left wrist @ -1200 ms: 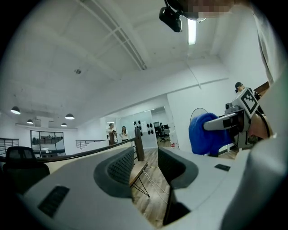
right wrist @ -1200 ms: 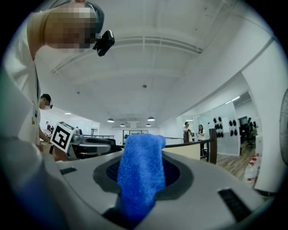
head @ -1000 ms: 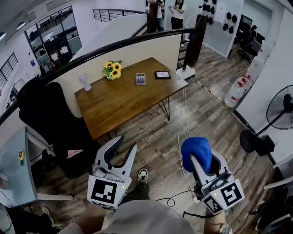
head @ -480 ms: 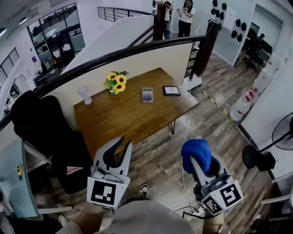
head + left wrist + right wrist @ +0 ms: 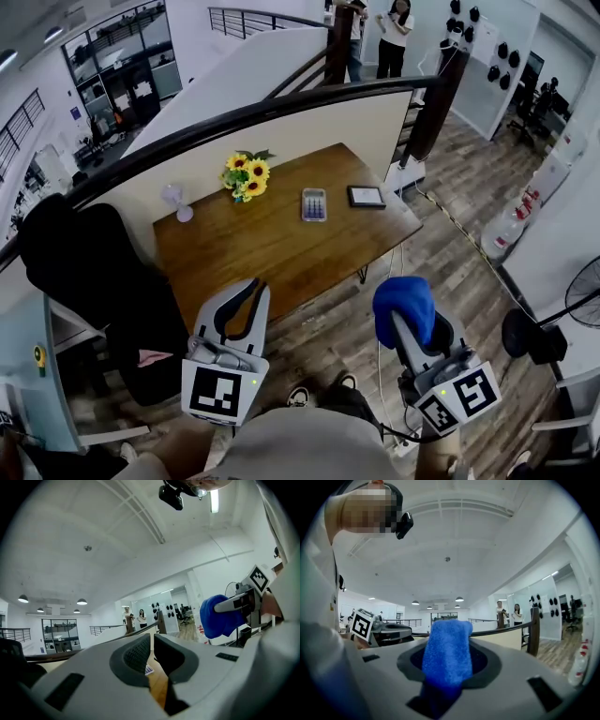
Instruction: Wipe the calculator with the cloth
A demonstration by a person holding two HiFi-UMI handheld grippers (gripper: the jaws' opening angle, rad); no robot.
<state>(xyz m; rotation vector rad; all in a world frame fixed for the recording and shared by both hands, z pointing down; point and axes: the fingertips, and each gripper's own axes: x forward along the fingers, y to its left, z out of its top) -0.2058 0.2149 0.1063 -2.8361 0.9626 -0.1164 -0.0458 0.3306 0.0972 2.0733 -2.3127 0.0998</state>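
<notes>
On the far half of the wooden counter [image 5: 272,248], found the calculator [image 5: 314,204] lying flat, well apart from both claws. Noted a dark tablet [image 5: 367,196] just beside it toward the counter's right end, sunflowers [image 5: 246,175] toward the left, and a small pale stemmed thing [image 5: 175,200] near the far left corner. Saw a black chair [image 5: 89,272] off the counter's left end, a dark handrail [image 5: 309,95] behind the counter, and two people [image 5: 396,28] beyond that. Between counter and claws, saw plank floor [image 5: 319,323]. Read the calculator's long axis as running from the counter's near edge toward its far edge; could not tell which end pointed away. Held the blue cloth [image 5: 446,656] clenched in the right claw [image 5: 403,309]. Had just been closing the left claw [image 5: 152,641], drawn almost together with nothing between.
</notes>
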